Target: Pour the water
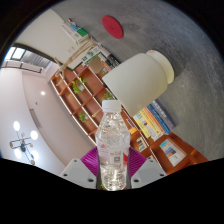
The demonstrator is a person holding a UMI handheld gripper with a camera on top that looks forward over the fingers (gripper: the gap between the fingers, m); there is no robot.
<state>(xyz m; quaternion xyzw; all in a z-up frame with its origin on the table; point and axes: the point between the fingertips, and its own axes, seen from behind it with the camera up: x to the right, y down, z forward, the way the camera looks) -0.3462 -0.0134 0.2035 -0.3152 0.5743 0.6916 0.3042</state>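
Clear plastic water bottle (113, 146) with a white cap stands between the fingers of the tongs (113, 166), upright relative to the tongs; it carries a pale label band with small print, too small to read. Magenta pads (94, 158) sit against the bottle's lower body on both sides, no gap visible, so the tongs are closed narrow on the bottle and gripping it. Water level inside cannot be made out. Just beyond the bottle's cap, a white cylindrical cup (139, 79) lies tilted, its closed rounded end pointing away from the tongs; whether it touches the bottle cannot be told. The whole scene appears rotated: a grey speckled surface (150, 25) fills the far side, with a red round disc (112, 27) on it. Wooden shelving (85, 85) with green and coloured items runs behind the cup. Colourful printed boxes or books (160, 130) sit beside the bottle, text unreadable. White wall (25, 100) with small lights to the side.
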